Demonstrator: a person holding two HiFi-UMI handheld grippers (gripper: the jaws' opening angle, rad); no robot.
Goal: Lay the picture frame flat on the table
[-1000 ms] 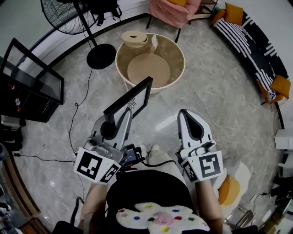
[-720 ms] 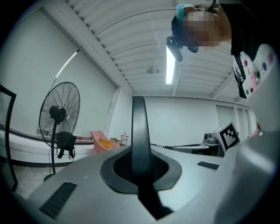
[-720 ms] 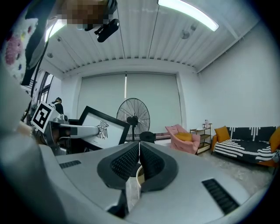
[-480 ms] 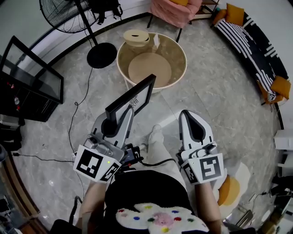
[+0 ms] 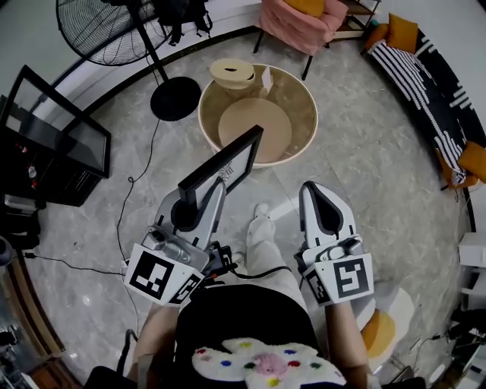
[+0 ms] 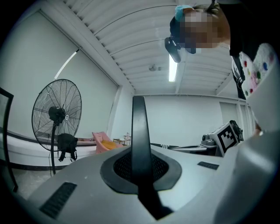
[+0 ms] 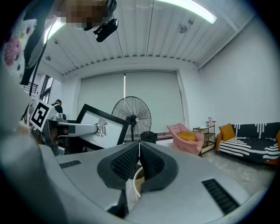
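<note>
A black picture frame (image 5: 222, 166) with a white print stands upright on edge between the jaws of my left gripper (image 5: 199, 196), which is shut on its lower edge. Seen from the left gripper view, the frame's edge (image 6: 141, 148) is a thin black bar clamped between the pads. My right gripper (image 5: 322, 207) is level beside it, shut with nothing held. From the right gripper view the picture frame (image 7: 101, 127) shows at the left, tilted, in the other gripper. The round glass-topped table (image 5: 299, 99) stands ahead on the floor, beyond the frame.
A beige hat-like thing (image 5: 233, 72) lies on the table's far rim. A standing fan (image 5: 112, 30) with a round base (image 5: 175, 97) is to the left. A black glass cabinet (image 5: 53, 140) stands at the far left, a pink chair (image 5: 304, 19) and a striped sofa (image 5: 433, 80) beyond.
Both grippers and the held frame have come closer to the round table. The person's foot has stepped forward between the grippers.
</note>
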